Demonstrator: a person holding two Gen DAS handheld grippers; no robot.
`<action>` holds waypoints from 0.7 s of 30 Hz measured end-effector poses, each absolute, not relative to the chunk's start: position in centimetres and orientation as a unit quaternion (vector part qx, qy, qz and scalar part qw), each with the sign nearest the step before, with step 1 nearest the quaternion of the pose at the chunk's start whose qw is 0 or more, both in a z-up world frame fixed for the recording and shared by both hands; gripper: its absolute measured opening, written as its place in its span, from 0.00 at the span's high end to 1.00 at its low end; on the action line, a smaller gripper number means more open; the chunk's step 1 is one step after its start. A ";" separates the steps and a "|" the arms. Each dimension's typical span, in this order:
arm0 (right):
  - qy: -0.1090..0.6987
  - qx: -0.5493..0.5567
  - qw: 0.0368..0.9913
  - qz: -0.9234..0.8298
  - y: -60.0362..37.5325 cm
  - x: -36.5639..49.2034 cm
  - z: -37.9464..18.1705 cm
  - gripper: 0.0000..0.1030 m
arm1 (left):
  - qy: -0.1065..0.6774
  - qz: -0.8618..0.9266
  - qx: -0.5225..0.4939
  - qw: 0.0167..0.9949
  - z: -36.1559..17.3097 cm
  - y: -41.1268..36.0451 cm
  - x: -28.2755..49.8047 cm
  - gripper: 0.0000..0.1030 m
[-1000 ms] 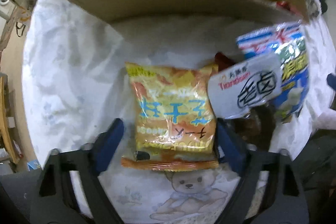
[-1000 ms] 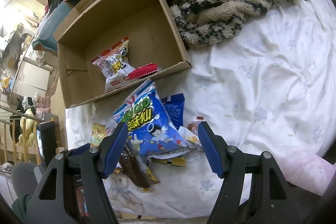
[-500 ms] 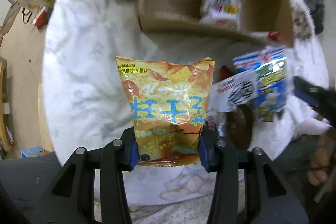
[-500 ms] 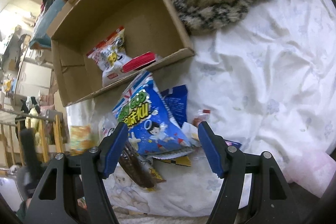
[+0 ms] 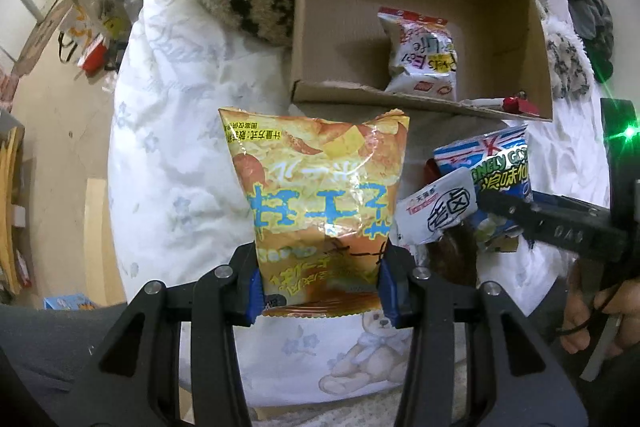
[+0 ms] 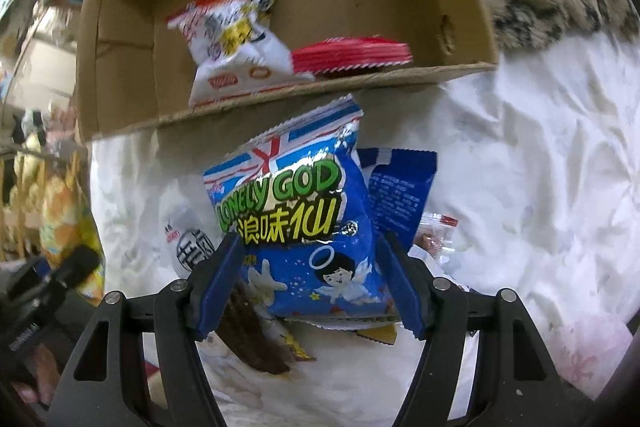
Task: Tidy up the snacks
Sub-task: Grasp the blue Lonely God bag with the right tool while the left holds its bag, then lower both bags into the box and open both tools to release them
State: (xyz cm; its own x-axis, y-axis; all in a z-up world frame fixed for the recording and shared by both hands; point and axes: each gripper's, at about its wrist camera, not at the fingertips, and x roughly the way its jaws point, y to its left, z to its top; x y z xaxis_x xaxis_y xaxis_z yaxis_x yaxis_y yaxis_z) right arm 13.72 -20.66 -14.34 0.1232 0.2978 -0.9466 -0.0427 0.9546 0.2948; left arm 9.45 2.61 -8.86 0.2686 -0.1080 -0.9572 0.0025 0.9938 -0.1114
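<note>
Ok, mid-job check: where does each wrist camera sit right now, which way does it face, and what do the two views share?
Left wrist: rides the left gripper, facing steeply down at the bed; the orange chip bag is clamped in its jaws, and the other hand with the right tool shows at right.
Right wrist: rides the right gripper, facing down; its closing jaws straddle the blue snack bag, pads not yet pressing; the left tool edges in at lower left.
Shared: cardboard box, blue snack bag, white-and-red bag.

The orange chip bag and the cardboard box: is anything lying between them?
No; in the left wrist view only bare white bedsheet separates the orange chip bag from the cardboard box.
</note>
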 end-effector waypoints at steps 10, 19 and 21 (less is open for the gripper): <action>0.608 0.077 0.775 0.153 -21.5 10.6 -11.0 0.62 | 0.591 -0.028 -0.049 0.804 -8.3 2.7 9.5 0.60; 0.516 0.125 0.825 0.193 -24.3 7.9 -4.8 0.75 | 0.565 -0.008 -0.069 0.822 -7.1 3.6 9.2 0.60; 0.501 0.130 0.831 0.204 -24.5 7.6 -4.0 0.77 | 0.556 -0.003 -0.067 0.828 -6.7 3.8 9.0 0.60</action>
State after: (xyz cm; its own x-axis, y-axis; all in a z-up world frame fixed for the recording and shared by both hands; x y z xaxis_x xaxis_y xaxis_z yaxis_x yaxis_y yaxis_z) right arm 7.56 -24.48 -3.99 0.4153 0.4691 -0.7794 -0.2079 0.8831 0.4207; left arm 8.95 3.75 -6.69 0.3816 -0.0797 -0.9209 -0.0693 0.9910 -0.1145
